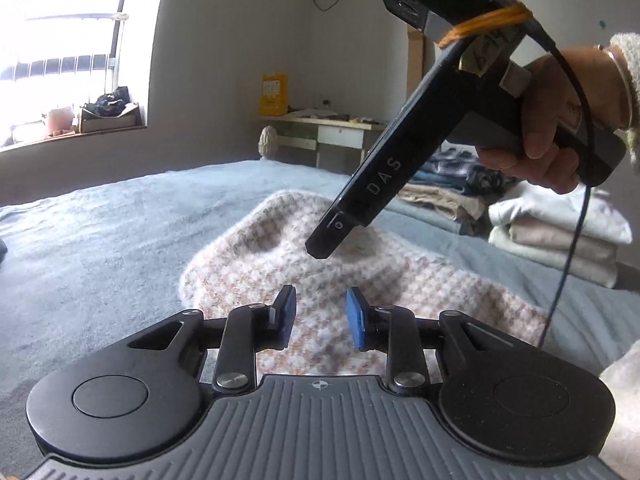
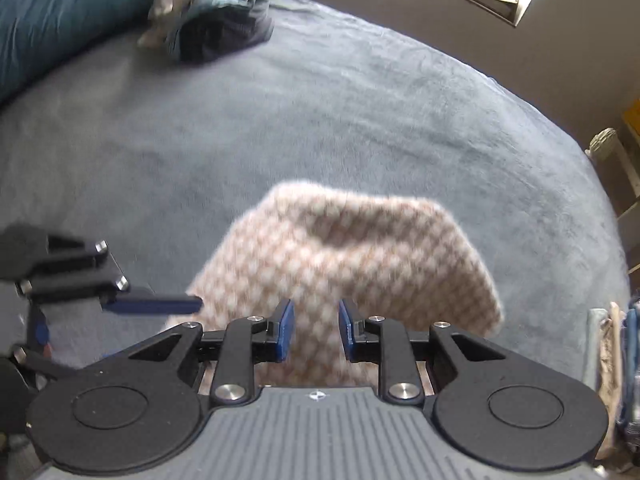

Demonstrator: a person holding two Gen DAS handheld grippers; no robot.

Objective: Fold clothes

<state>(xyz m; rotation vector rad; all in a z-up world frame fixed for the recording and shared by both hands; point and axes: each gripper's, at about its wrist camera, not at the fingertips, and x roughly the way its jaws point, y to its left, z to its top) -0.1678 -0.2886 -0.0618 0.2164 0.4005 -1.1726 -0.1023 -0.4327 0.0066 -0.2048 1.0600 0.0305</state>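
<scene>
Grey bed carries a folded checked sweater. Left tool and right tool hover narrowly parted, holding nothing. Right view's blurred.

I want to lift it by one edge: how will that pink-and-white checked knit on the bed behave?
The checked knit will probably flop and unfold, since it already sags in soft dents on the blanket. Its fuzzy surface should grip rather than slip. It looks thick, so likely bulky yet fairly light.
</scene>
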